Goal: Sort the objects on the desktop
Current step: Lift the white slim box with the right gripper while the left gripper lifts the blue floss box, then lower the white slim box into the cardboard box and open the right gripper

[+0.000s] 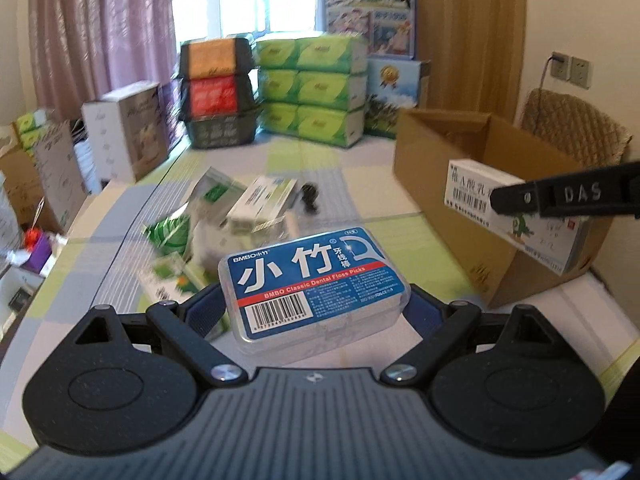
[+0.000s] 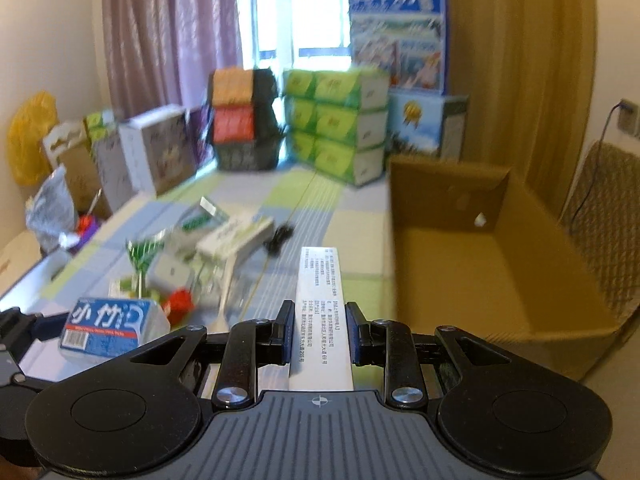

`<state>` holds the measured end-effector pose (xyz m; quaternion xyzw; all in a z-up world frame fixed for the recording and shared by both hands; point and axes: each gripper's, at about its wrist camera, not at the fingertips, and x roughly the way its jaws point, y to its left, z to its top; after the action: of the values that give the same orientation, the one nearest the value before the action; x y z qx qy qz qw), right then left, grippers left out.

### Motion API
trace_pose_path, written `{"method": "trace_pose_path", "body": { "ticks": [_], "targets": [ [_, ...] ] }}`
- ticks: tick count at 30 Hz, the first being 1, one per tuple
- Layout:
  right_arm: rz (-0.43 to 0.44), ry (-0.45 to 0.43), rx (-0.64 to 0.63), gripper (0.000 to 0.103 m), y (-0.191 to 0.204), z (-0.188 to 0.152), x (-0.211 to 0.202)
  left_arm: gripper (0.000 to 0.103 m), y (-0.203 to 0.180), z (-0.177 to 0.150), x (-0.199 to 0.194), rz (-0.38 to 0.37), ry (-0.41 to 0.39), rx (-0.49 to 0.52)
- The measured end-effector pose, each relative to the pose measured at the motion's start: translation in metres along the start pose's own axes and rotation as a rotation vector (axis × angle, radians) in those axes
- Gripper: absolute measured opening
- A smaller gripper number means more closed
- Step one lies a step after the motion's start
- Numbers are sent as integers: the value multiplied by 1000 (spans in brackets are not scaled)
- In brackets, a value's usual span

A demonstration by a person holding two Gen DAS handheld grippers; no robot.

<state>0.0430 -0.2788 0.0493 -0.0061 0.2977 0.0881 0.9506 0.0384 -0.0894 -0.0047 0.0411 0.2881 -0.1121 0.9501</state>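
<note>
My left gripper [image 1: 316, 304] clamps the blue dental floss pick box [image 1: 316, 288], held above the table [image 1: 360, 184]. Right gripper [image 2: 318, 332] pinches a white medicine carton [image 2: 320, 308] just left of the open cardboard box [image 2: 460, 272]. Other bits piled far left.

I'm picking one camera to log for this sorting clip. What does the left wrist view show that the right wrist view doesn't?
Only the left wrist view shows the white medicine box's printed face, gripped by the right gripper in front of the cardboard box. Only the right wrist view shows the cardboard box's bare inside and a yellow bag. Both show the blue floss-pick case held in the left gripper, and the green tissue packs.
</note>
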Motion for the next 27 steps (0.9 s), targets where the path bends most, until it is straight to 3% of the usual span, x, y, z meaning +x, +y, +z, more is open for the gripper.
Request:
{"method": "trace_pose_path", "body": {
  "ticks": [7, 14, 21, 27],
  "targets": [
    [-83, -73, 57, 23, -63, 38, -28, 92, -46, 51, -4, -100, -53, 64],
    [-164, -47, 120, 23, -133, 40, -24, 92, -100, 88, 25, -211, -59, 132],
    [-176, -6, 175, 23, -172, 35, -4, 92, -140, 108, 75, -284, -35, 200],
    [-177, 9, 210, 23, -184, 32, 17, 92, -152, 108, 95, -326, -21, 221]
  ]
}}
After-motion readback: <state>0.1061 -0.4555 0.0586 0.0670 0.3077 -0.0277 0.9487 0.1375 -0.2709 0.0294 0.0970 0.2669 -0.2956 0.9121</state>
